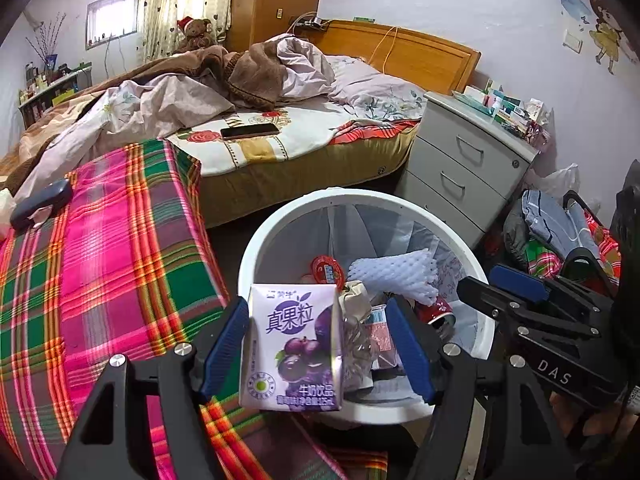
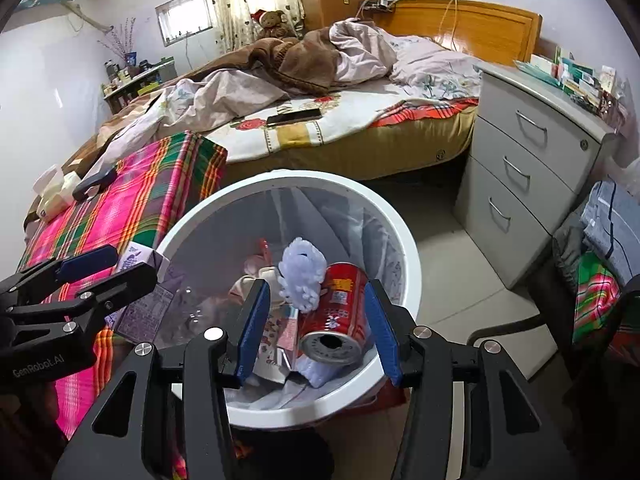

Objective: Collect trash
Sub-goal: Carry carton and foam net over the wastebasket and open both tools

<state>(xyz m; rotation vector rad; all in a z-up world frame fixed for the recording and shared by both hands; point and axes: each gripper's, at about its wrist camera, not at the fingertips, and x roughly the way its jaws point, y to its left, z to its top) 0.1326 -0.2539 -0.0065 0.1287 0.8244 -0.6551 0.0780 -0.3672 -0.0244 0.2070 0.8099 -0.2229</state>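
A phone [image 1: 249,131] lies on the unmade bed [image 1: 280,148] at the far side. A grey drawer cabinet [image 1: 464,168] stands right of it. A teddy bear [image 1: 196,34] sits beyond.

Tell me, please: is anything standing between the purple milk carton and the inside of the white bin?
Nothing visible blocks it. The purple milk carton sits between the open jaws of the left gripper, over the near rim of the white bin, whose mouth is uncovered.

Both wrist views angled down, close over white bin [image 1: 256,248] [image 2: 404,240]; bed [image 1: 280,148] [image 2: 340,136] shared behind
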